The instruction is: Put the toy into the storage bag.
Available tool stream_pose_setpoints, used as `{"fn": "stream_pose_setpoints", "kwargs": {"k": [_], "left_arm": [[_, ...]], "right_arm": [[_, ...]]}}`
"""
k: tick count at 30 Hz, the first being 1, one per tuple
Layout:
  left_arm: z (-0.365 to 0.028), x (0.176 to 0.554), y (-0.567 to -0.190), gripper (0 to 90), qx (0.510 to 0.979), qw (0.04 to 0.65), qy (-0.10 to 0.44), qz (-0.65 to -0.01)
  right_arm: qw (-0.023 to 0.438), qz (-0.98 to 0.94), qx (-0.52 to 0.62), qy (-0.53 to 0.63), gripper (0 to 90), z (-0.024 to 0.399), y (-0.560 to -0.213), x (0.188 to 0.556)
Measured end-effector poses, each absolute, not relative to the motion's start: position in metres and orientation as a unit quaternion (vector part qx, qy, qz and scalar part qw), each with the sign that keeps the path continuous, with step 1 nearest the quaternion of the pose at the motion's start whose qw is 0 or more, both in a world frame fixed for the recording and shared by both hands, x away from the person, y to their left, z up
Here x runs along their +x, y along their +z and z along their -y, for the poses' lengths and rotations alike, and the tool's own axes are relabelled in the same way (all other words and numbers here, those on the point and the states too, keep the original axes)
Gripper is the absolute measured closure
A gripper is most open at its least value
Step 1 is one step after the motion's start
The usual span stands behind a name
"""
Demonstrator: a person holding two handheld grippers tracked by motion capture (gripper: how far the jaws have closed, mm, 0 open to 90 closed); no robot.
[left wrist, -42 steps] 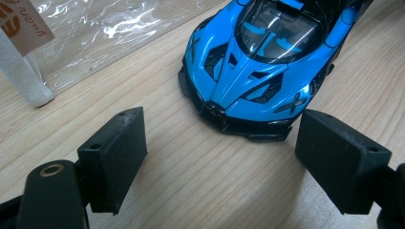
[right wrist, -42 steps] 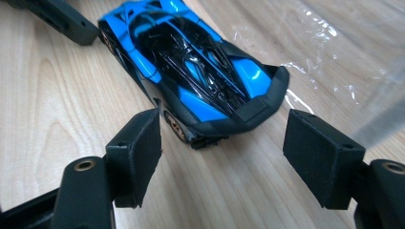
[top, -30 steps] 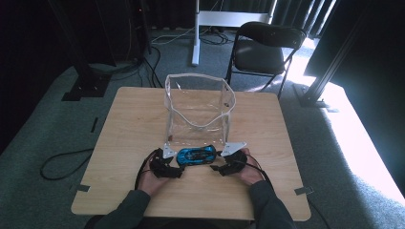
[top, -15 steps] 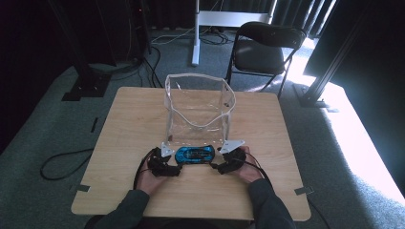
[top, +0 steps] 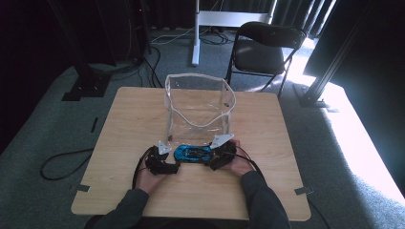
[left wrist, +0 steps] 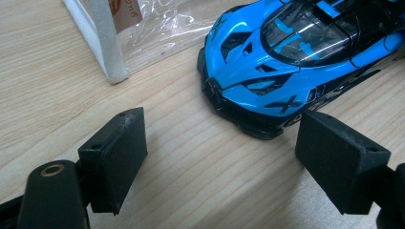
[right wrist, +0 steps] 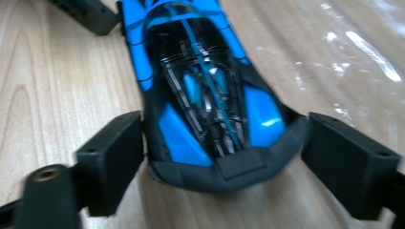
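Blue toy car between two spread tools near the surface's front edge

The toy car [top: 192,153] is glossy blue with black trim and a dark cockpit, lying crosswise just in front of the clear plastic bag [top: 199,110]. The left tool [left wrist: 219,143] rests low on the wooden surface [top: 133,114], jaws spread, the car's nose just ahead of them, untouched. The right tool [right wrist: 222,157] has just been opening; its jaws flank the car's tail without pressing.
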State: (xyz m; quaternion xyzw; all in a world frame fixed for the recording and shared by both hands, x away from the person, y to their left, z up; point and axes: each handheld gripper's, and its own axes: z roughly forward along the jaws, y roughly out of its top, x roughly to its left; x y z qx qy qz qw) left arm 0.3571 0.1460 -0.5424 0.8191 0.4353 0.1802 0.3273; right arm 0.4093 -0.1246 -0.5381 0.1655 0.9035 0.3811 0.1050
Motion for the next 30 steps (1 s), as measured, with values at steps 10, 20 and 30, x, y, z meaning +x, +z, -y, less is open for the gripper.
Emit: {"fn": "stream_pose_setpoints", "kwargs": {"k": [10, 20, 30], "left_arm": [[-0.149, 0.360, -0.543, 19.7, 0.817, 0.329, 0.182, -0.437], [-0.149, 0.359, -0.543, 19.8, 0.817, 0.331, 0.183, -0.434], [-0.143, 0.356, -0.544, 19.8, 0.827, 0.339, 0.175, -0.413]], "right_arm": [[0.137, -0.899, 0.155, 0.385, 21.9, 0.126, -0.541, 0.386], [0.126, -0.896, 0.162, 0.393, 21.2, 0.122, -0.547, 0.389], [0.095, -0.871, 0.173, 0.450, 23.8, 0.128, -0.539, 0.383]]}}
